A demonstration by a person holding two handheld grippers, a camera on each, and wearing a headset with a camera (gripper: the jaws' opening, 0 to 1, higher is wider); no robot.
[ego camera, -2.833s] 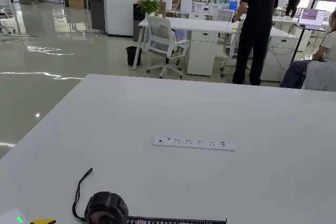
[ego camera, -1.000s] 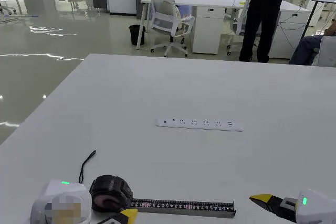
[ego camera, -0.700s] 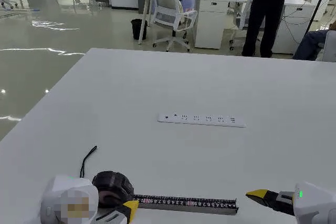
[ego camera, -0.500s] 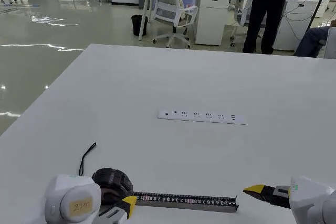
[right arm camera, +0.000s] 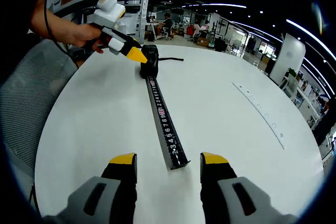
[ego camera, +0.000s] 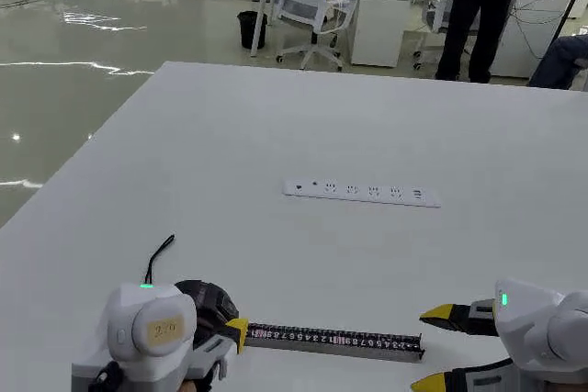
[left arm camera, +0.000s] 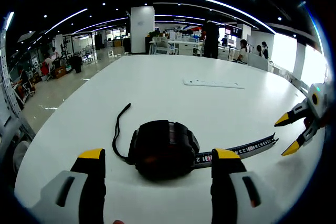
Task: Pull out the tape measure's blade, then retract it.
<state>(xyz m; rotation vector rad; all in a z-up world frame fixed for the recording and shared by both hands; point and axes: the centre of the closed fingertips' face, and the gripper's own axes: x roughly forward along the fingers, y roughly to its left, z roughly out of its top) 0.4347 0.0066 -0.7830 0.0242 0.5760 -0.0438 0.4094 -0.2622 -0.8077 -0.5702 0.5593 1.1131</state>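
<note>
On white table [ego camera: 367, 117] | black tape measure [left arm camera: 164, 148] is lying flat, numbered blade [right arm camera: 165, 124] sticking out | left gripper [left arm camera: 158, 154] gaping around it | right gripper [right arm camera: 169, 158] gaping at blade's tip

Bright, sharp; floor glare, fisheye edges

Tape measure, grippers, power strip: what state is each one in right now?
Tape case: on the table, between the left jaws, not gripped.
Blade: pulled out, lying flat, not held.
Strap: slack on the table.
Left gripper: open.
Right gripper: open, jaws either side of the blade's tip.
Power strip: lying flat, nothing plugged in.
</note>
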